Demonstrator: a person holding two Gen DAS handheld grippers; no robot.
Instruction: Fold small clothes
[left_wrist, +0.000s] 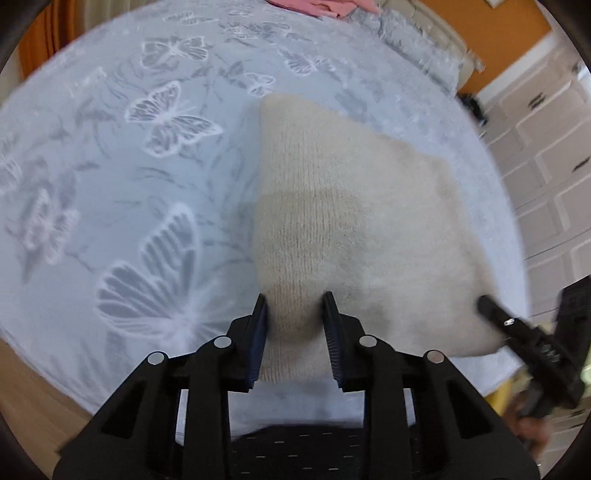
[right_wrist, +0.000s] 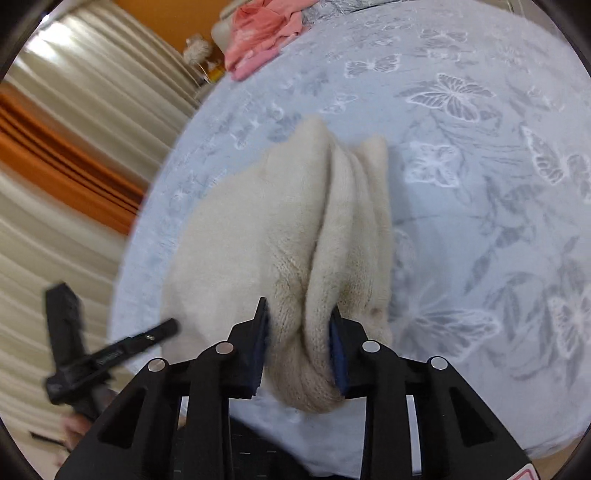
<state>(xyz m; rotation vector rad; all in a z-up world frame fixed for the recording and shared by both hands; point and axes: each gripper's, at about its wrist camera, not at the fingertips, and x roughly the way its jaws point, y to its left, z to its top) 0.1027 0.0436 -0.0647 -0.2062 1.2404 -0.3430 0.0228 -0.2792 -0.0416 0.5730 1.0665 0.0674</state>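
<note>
A cream knitted garment (left_wrist: 354, 206) lies folded on the pale blue butterfly bedspread (left_wrist: 110, 166). My left gripper (left_wrist: 295, 306) is shut on its near left corner, with the fabric pinched between the blue pads. My right gripper (right_wrist: 300, 314) is shut on the bunched near right corner of the same garment (right_wrist: 266, 229), which rises in folds between the fingers. The right gripper (left_wrist: 517, 332) shows at the garment's right edge in the left wrist view. The left gripper (right_wrist: 110, 354) shows at lower left in the right wrist view.
Pink clothes (right_wrist: 258, 33) lie piled at the far end of the bed (right_wrist: 480, 184); they also show in the left wrist view (left_wrist: 321, 5). Cream and orange curtains (right_wrist: 55, 166) hang beside the bed. White drawers (left_wrist: 546, 155) stand on the other side.
</note>
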